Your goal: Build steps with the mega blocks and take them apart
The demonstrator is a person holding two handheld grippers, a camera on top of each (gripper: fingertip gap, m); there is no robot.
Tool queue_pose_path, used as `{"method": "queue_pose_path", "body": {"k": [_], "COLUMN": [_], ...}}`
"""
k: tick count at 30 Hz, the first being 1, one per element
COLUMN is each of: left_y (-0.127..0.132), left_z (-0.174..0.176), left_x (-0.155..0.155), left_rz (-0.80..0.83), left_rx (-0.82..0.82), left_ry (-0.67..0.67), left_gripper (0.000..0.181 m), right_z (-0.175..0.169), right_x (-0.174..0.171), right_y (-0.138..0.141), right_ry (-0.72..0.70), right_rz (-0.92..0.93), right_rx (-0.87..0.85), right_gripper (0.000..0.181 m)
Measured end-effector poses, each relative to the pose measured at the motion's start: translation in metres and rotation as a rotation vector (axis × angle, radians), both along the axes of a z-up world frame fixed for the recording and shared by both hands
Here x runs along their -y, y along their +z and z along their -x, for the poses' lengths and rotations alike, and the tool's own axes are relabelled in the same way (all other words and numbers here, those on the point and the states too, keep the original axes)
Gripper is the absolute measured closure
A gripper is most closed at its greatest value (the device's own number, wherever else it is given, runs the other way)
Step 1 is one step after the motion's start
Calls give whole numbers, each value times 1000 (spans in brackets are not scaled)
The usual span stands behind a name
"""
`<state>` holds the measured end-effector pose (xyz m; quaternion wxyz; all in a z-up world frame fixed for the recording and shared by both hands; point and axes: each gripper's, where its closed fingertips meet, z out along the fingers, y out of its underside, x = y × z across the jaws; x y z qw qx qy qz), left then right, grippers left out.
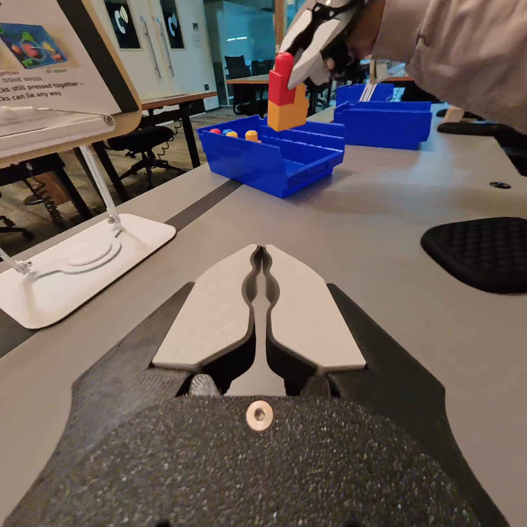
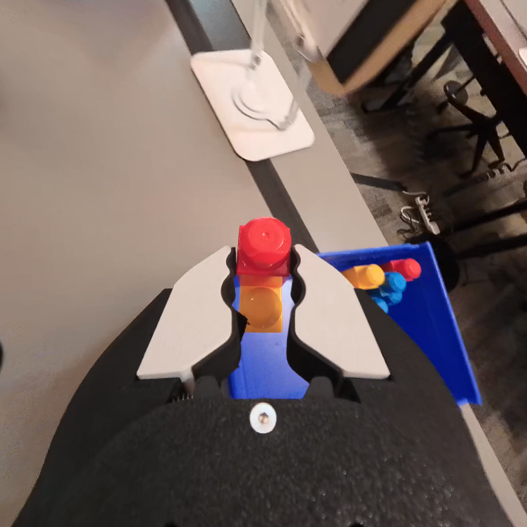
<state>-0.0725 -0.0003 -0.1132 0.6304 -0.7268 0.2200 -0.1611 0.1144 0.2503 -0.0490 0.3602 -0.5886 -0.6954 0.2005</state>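
Two-block step stack: red block pressed onto orange block, offset so one orange stud stays exposed behind the red. Red block single stud on top, glossy plastic. Stack in the air above the blue bin, bottom of the orange block about level with the bin's far rim; contact with the bin not determinable.

Loose blocks in the bin's far compartment: red, blue, yellow-orange, studs poking up. Near compartments of the bin bare. Bin on the grey table, near its edge by the dark strip. Second blue bin further back.

Right tool clamped on the red block, grey fingertips pressing on its two opposite sides; orange block hanging below between the fingers, not pinched. Sleeve visible behind it in the left wrist view.

Left tool closed, tips meeting, holding nothing, low over the table, well apart from the bin.

White stand base on the table at left, carrying a tilted instruction card with a picture and printed lines. Black textured pad at right. No brand marks readable on blocks or tools.
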Motion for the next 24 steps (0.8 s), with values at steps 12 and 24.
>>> {"method": "queue_pose_path", "body": {"k": [12, 24], "left_y": [-17, -21], "left_z": [22, 21], "left_x": [-11, -12], "left_rz": [2, 15], "left_rx": [5, -6], "left_ry": [84, 79], "left_gripper": [181, 181], "right_z": [10, 7], "right_x": [-90, -102], "right_y": [-107, -126], "right_ry": [-49, -46], "right_rz": [106, 117], "right_rx": [48, 59], "right_gripper": [146, 143]}}
